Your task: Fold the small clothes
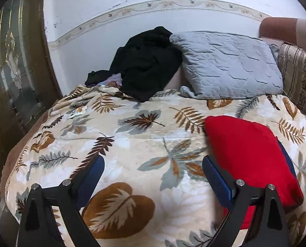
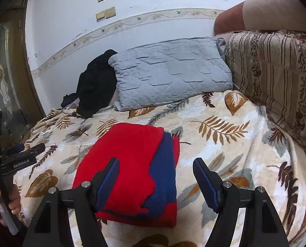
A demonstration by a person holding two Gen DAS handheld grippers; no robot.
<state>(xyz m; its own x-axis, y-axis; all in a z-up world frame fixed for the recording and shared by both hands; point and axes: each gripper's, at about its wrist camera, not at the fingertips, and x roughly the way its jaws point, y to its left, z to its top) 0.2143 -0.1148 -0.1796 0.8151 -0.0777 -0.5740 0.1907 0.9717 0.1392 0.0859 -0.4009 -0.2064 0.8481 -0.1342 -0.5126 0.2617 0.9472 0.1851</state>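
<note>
A folded red and blue garment (image 2: 132, 164) lies flat on the leaf-print blanket (image 2: 225, 144); in the left wrist view it shows at the right (image 1: 247, 150). My left gripper (image 1: 153, 162) is open and empty above the blanket, its right finger next to the garment's left edge. My right gripper (image 2: 156, 164) is open and empty, hovering over the garment's near right part. The left gripper also shows at the left edge of the right wrist view (image 2: 27, 150).
A black heap of clothes (image 1: 146, 65) lies at the far side by the wall. A grey quilted pillow (image 1: 227, 63) leans beside it. A striped cushion (image 2: 276, 78) stands at the right. A wooden door (image 1: 11, 72) is on the left.
</note>
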